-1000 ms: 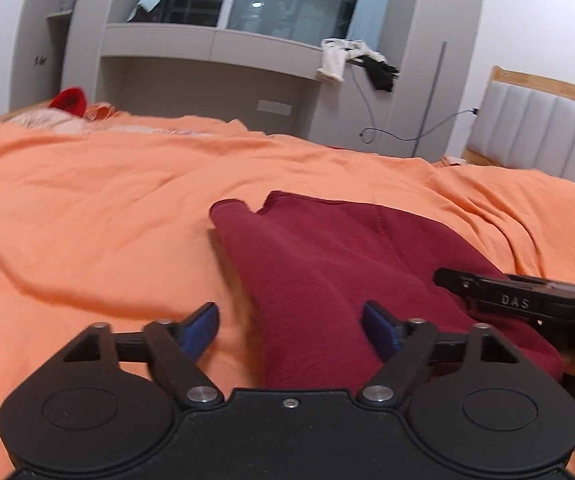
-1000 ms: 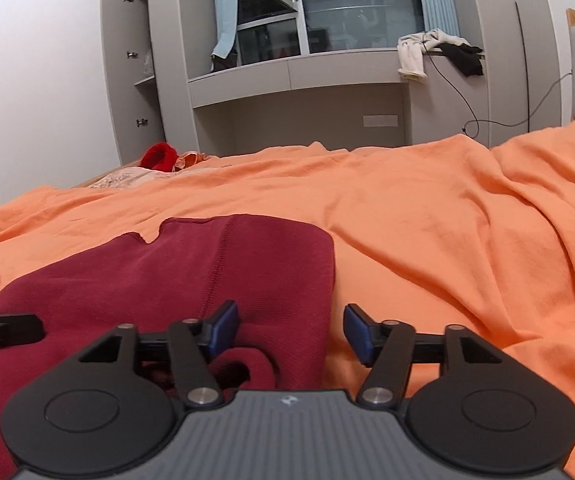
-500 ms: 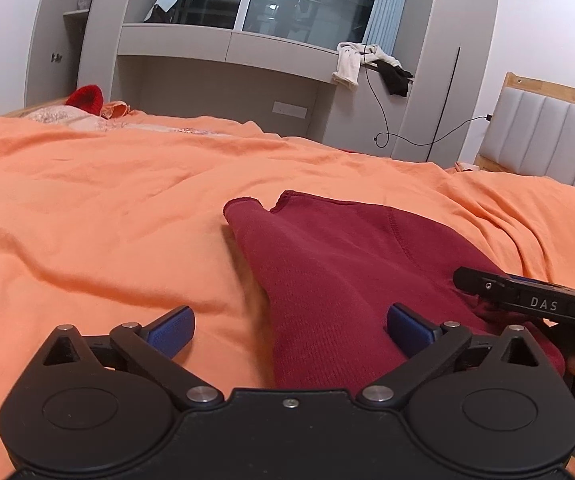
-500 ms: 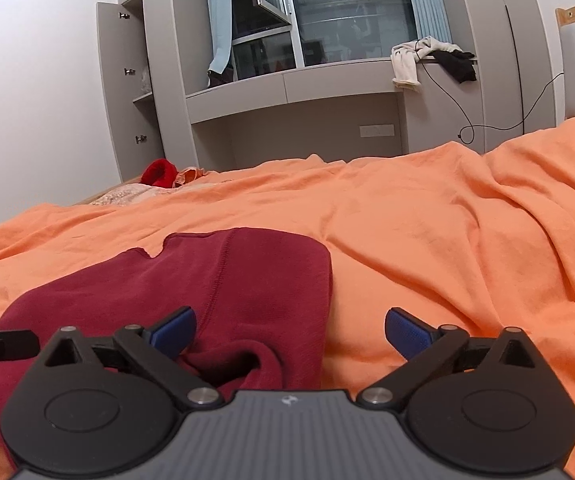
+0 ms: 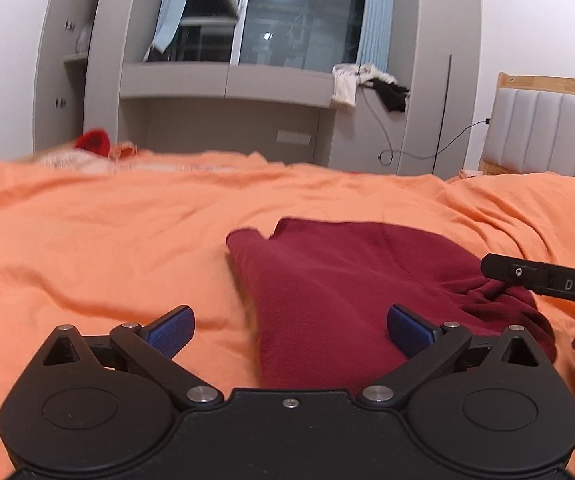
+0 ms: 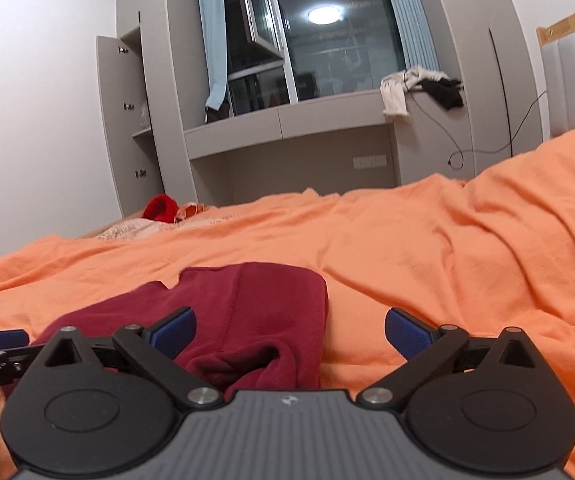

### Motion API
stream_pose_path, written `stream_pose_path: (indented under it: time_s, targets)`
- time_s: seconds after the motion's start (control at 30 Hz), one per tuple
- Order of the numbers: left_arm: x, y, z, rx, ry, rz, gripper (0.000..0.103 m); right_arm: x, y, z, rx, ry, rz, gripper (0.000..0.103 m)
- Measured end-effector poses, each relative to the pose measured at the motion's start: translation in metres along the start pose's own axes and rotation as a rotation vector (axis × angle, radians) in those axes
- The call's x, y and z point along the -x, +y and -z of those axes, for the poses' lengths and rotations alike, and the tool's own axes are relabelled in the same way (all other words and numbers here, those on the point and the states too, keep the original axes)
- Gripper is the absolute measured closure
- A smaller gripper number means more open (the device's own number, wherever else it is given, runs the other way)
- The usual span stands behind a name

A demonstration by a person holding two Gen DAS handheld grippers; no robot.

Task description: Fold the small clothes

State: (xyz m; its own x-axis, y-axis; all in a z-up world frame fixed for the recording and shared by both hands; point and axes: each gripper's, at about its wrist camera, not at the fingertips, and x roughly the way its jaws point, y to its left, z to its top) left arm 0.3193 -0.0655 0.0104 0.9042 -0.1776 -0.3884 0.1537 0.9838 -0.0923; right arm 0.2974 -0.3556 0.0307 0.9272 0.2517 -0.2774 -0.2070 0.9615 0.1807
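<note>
A dark red garment [image 5: 347, 280] lies folded on the orange bed cover [image 5: 107, 248]. My left gripper [image 5: 289, 328] stands open wide just short of the garment's near left edge, with nothing pinched between its blue pads. In the right wrist view the same garment [image 6: 255, 312] has a bunched lump of cloth at its near end, and my right gripper [image 6: 289, 330] is open wide over that near right corner, its pads clear of the cloth. One black finger of the right gripper [image 5: 543, 280] reaches in from the right above the bunched end.
A red item [image 6: 161, 208] and pale cloth [image 5: 71, 160] lie at the bed's far left. A padded headboard [image 5: 547, 136] stands on the right. Behind the bed is a grey window cabinet [image 5: 227, 80] with clothes [image 5: 367, 84] and a hanging cable on its ledge.
Both grippers have opened from partly closed to wide and drawn back from the garment, tilting up a little. The bunched near end of the cloth now lies free on the bed.
</note>
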Motion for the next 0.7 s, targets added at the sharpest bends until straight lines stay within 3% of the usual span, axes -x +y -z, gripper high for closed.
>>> stream_pose_path:
  time_s: [0.1, 0.27, 0.7]
  targets:
    - [0.009, -0.01, 0.004, -0.042, -0.022, 0.008, 0.001, 0.014, 0.008, 0.001, 0.038, -0.013, 0.006, 0.0]
    - [0.012, -0.024, 0.015, -0.11, -0.035, -0.046, 0.001, 0.043, 0.022, 0.004, 0.108, -0.075, 0.028, 0.0]
    - [0.073, -0.012, 0.022, 0.068, -0.104, -0.034, 0.001, 0.109, 0.029, 0.016, 0.046, -0.158, 0.037, 0.0]
